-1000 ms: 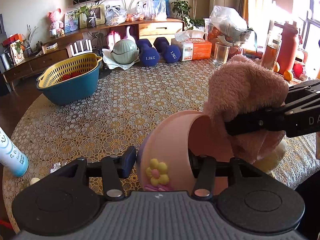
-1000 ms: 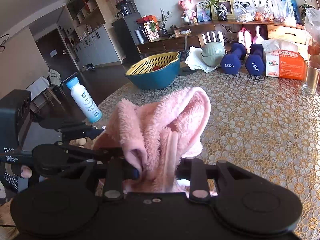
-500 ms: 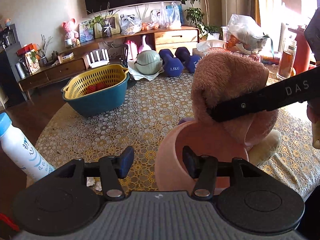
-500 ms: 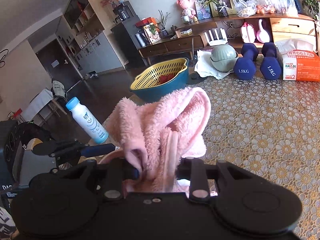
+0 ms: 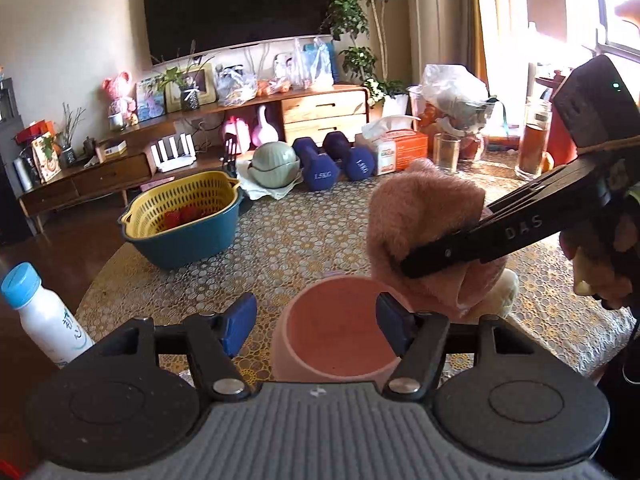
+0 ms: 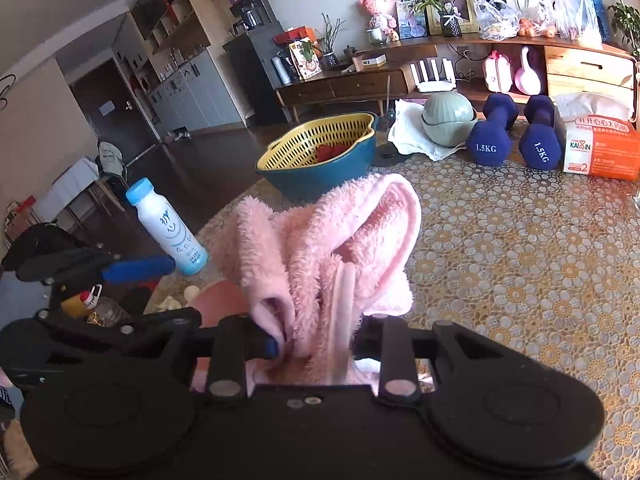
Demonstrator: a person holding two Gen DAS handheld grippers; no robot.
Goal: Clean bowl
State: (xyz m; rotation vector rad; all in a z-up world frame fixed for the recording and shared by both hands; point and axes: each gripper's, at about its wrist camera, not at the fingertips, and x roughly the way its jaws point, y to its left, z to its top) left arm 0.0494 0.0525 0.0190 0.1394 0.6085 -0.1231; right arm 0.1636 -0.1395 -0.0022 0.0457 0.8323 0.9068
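A pink bowl [image 5: 336, 332] stands upright on the lace tablecloth, and its inside looks bare. My left gripper [image 5: 314, 326] is open around it. The left pad stands a little off the wall and the right pad sits at the right rim. My right gripper [image 6: 316, 342] is shut on a fluffy pink cloth [image 6: 332, 240]. In the left wrist view the cloth [image 5: 424, 212] hangs just above and right of the bowl's rim, clamped in the right gripper's black fingers [image 5: 452, 250]. The right wrist view shows only a sliver of the bowl [image 6: 220, 300] behind the cloth.
A blue basin with a yellow colander [image 5: 180, 224] sits at the far left. A white bottle [image 5: 44, 320] stands at the table's left edge. Dumbbells [image 5: 320, 164], a green lidded pot [image 5: 274, 160], a tissue box [image 5: 400, 148] and glasses [image 5: 446, 152] line the far side. A hand [image 5: 600, 268] holds the right gripper.
The bowl went from tilted towards the left camera to upright on the table. The right gripper lifted the cloth out of the bowl. The left gripper drew back and rose.
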